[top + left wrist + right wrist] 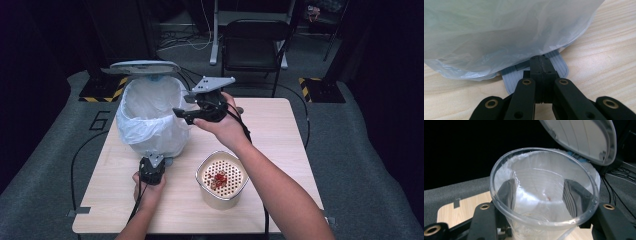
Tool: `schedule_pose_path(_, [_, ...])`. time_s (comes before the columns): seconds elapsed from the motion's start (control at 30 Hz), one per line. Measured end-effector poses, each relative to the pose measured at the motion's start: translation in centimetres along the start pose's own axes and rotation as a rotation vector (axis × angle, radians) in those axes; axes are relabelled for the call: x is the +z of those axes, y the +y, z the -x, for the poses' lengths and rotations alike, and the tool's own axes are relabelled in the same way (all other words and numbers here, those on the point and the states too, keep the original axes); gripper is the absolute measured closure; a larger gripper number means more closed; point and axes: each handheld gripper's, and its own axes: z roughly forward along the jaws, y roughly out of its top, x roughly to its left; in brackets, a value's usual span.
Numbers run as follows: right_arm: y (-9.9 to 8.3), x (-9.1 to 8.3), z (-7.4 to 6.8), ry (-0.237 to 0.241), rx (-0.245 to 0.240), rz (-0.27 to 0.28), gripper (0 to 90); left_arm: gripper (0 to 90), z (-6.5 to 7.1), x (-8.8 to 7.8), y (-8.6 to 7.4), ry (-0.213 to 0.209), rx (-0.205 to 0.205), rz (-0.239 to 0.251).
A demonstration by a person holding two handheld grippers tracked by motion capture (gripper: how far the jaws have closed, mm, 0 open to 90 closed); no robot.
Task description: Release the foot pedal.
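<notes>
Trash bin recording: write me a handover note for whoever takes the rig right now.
Left tool: shut, pressing the grey pedal of the bin; the lid stands open.
Right tool: shut on a clear plastic cup, held by the bin's open mouth, near its rim.
Strainer pot on the table holds red bits.
Done: lid opened, cup brought to the bin.
Left, likely: drop the cup in, release the pedal.

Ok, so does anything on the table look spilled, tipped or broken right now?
Nothing stands out. The trash bin stands upright with its lid up, the left gripper pressing its pedal. The right gripper holds a clear cup by the bin. The red bits sit inside the perforated container.
</notes>
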Motion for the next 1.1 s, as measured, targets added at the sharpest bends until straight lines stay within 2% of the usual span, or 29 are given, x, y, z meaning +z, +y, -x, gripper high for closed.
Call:
schedule_pose_path(0.07, [0.6, 0.5, 0.1, -0.006, -0.012, -0.002, 43.7, 90.0, 0.0, 0.0, 0.0, 0.000, 0.000, 0.000])
schedule_pose_path(0.57, [3.5, 5.1, 0.7, -0.036, 0.013, -0.038, 43.5, 90.0, 0.0, 0.0, 0.0, 0.000, 0.000, 0.000])
schedule_pose_path(0.67, [3.8, 6.3, 0.7, -0.049, 0.008, -0.052, 43.3, 90.0, 0.0, 0.0, 0.0, 0.001, 0.000, 0.000])
schedule_pose_path(0.7, [3.9, 6.6, 0.7, -0.051, 0.009, -0.055, 43.3, 90.0, -0.1, -0.1, 0.0, -0.001, 0.015, -0.013])
schedule_pose_path(0.87, [4.0, 8.5, 0.6, -0.065, 0.033, -0.061, 43.1, 90.0, -0.1, -0.1, 0.0, -0.001, 0.010, -0.008])
schedule_pose_path(0.97, [3.8, 9.7, 0.5, -0.090, 0.029, -0.074, 42.4, 90.0, -0.1, -0.1, 0.0, -0.001, 0.010, -0.008])
schedule_pose_path(1.07, [3.6, 10.7, 0.5, -0.117, 0.046, -0.081, 37.1, 90.0, 0.0, 0.0, 0.0, 0.000, 0.011, -0.007])
schedule_pose_path(1.1, [3.5, 11.1, 0.6, -0.130, 0.051, -0.078, 34.0, 90.0, 0.0, 0.0, 0.0, -0.014, 0.000, -0.016])
